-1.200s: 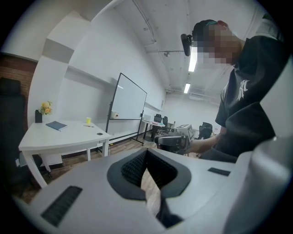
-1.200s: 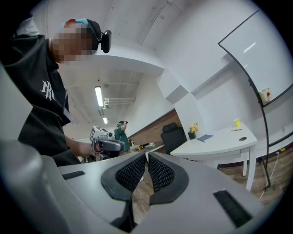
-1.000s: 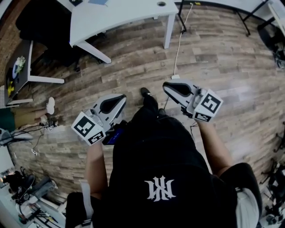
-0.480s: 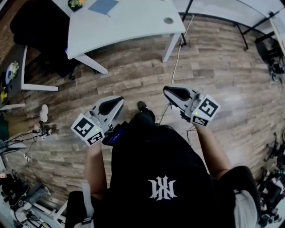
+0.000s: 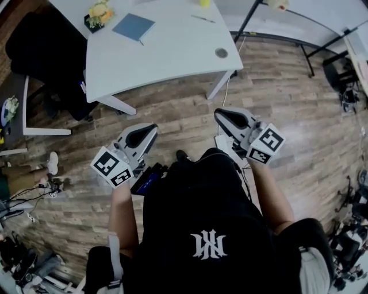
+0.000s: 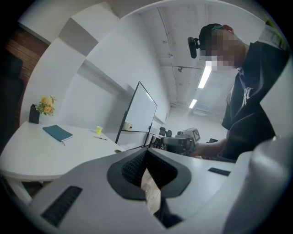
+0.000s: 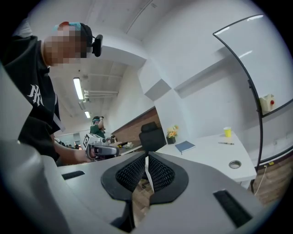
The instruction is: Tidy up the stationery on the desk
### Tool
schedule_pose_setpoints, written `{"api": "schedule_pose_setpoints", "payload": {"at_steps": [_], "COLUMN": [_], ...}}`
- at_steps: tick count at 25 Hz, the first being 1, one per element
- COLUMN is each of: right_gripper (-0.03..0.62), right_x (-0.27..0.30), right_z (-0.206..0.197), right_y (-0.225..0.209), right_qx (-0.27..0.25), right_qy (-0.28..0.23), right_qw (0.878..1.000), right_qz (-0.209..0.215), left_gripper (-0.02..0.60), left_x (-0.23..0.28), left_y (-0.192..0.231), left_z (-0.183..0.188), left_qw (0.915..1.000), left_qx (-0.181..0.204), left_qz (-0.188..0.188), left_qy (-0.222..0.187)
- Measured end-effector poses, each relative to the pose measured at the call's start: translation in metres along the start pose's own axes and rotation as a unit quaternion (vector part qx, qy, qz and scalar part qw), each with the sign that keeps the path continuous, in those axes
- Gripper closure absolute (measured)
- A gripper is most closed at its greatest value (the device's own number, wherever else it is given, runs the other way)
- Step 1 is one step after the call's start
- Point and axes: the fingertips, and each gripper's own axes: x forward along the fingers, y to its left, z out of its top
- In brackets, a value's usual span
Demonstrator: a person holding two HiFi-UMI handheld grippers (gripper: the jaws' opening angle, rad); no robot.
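I see my left gripper held at waist height over the wooden floor, short of the desk, its fingers pressed together on nothing. Its own view gives me what the head view cannot: a whiteboard standing past the desk's far end.

The stationery lies well ahead of both grippers on the desktop: a blue notebook near the flower pot, then a pen beside a yellow cup.

My right gripper has its fingers all but touching (a thin slit, nothing in it). Only its view shows a second person far back in the room.

Both forearms reach forward from the waist, the grippers about level and aimed at the desk, marker cubes tipped up toward the head camera.
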Motion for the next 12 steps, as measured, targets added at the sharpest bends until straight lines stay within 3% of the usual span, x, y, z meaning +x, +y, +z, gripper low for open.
{"api": "schedule_pose_setpoints", "payload": {"at_steps": [12], "right_gripper": [0.549], "right_x": [0.065], "right_z": [0.028], "right_y": [-0.047], "right_qx": [-0.021], "right_qy": [0.003], "right_qw": [1.0], "right_qz": [0.024], "left_gripper": [0.58], "left_x": [-0.012], "left_y": [0.056], "left_z": [0.004], "left_qw": [0.9982], "left_qx": [-0.036], "left_qz": [0.041], "left_qy": [-0.024]}}
